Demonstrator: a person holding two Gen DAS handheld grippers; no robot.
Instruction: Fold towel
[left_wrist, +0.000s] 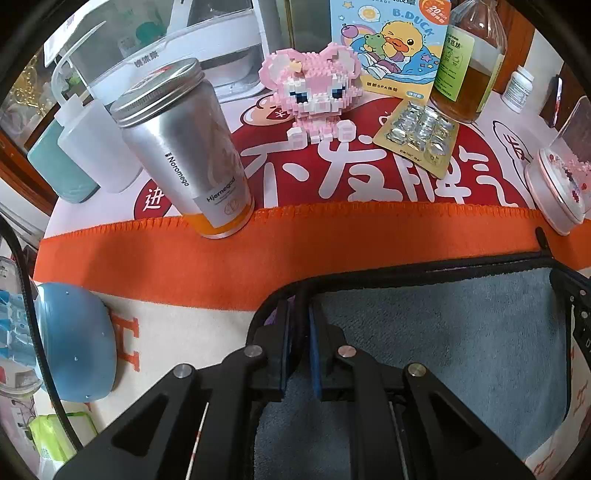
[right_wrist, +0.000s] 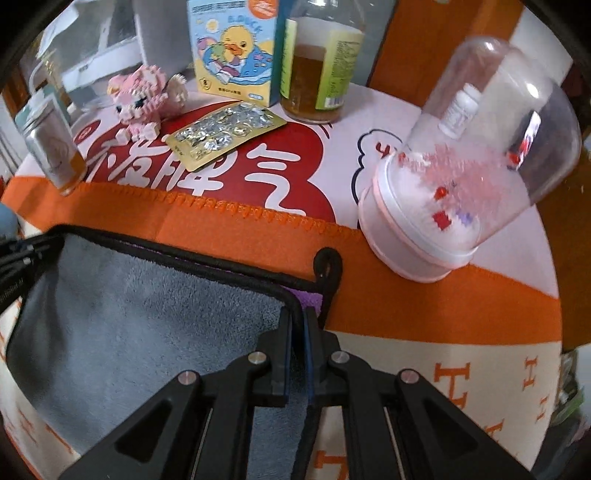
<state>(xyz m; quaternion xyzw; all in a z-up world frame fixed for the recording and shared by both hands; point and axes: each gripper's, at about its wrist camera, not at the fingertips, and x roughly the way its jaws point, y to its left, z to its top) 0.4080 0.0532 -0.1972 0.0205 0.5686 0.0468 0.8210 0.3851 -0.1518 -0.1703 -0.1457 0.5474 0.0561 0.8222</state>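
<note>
A grey towel (left_wrist: 443, 332) with black piping and a purple underside lies on an orange-and-cream blanket (left_wrist: 221, 258). My left gripper (left_wrist: 302, 306) is shut on the towel's near-left corner, the black edge pinched between its blue pads. The towel also shows in the right wrist view (right_wrist: 129, 314). My right gripper (right_wrist: 297, 321) is shut on the towel's right corner, next to a black hanging loop (right_wrist: 327, 266). The other gripper's black frame shows at the left edge of the right wrist view (right_wrist: 22, 251).
Behind the towel stand a silver can (left_wrist: 184, 147), a pink block figure (left_wrist: 314, 88), a blister pack (left_wrist: 417, 133), a duck box (left_wrist: 388, 44), an amber bottle (left_wrist: 469, 62) and a pink-based clear dome (right_wrist: 461, 166). A blue bowl (left_wrist: 74, 343) sits left.
</note>
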